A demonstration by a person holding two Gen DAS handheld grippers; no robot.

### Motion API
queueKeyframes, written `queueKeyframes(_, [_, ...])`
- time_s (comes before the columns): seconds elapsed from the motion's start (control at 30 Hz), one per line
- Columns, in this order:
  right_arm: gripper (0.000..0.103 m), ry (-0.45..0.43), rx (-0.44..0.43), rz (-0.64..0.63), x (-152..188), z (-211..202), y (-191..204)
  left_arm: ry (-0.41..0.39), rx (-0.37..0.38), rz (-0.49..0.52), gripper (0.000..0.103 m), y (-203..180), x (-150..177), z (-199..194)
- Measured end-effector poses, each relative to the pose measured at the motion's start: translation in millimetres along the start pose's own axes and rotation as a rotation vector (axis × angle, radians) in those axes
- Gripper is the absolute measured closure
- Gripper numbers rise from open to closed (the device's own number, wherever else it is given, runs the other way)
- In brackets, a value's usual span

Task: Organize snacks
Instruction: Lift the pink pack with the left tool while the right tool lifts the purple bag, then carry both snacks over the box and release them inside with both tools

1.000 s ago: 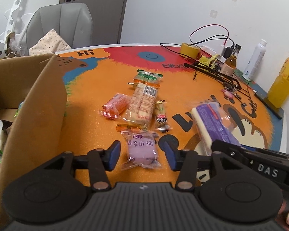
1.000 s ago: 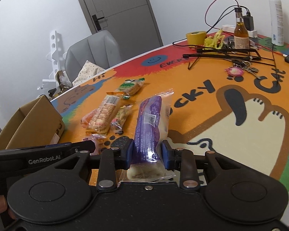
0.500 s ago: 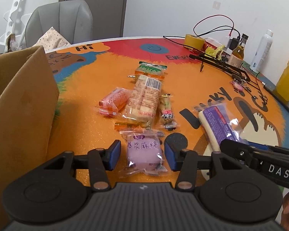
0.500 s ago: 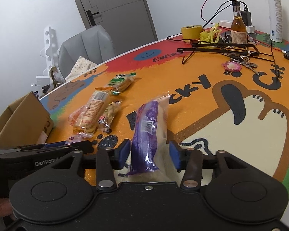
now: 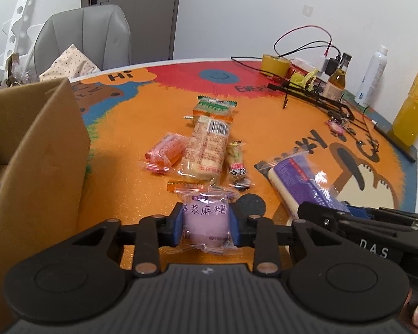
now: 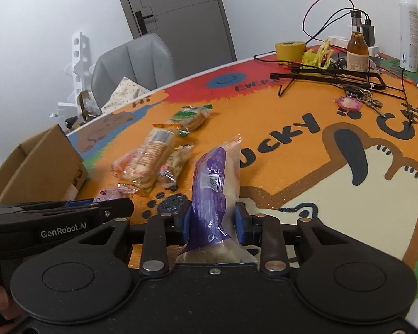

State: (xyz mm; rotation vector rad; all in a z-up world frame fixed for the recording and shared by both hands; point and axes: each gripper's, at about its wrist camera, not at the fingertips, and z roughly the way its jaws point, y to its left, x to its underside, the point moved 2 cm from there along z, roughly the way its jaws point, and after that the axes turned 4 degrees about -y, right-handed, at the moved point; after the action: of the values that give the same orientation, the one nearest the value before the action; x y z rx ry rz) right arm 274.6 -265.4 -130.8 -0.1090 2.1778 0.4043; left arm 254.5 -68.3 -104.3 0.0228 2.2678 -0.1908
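My left gripper [image 5: 206, 224] is shut on a pink mochi packet [image 5: 204, 220] low over the orange mat. My right gripper [image 6: 213, 222] is shut on a long purple-and-white snack pack [image 6: 214, 183], which also shows in the left wrist view [image 5: 301, 183]. Loose on the mat lie a cracker pack [image 5: 206, 147], a pink wafer packet [image 5: 164, 153], a small nut packet [image 5: 237, 161] and a green-topped packet [image 5: 213, 108]. An open cardboard box [image 5: 41, 150] stands at the left.
At the far right of the table are a black wire stand [image 5: 315, 97], a yellow tape roll [image 5: 274, 64], a brown bottle [image 5: 337, 80], a white spray bottle [image 5: 372, 75], an orange juice bottle [image 5: 412, 111] and keys [image 6: 359, 101]. A grey chair [image 5: 83, 36] stands behind the table.
My left gripper has closed on the pink mochi packet. My right gripper opened briefly around the purple pack, then closed on it again, now tilted up.
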Motion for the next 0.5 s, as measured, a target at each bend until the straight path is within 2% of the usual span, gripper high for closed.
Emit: queueKeyframes(0.5, [0.075,-0.1,-0.04,-0.024,-13,-40,34,-0.095,0.017,-0.014,0.071,10,-8,-58])
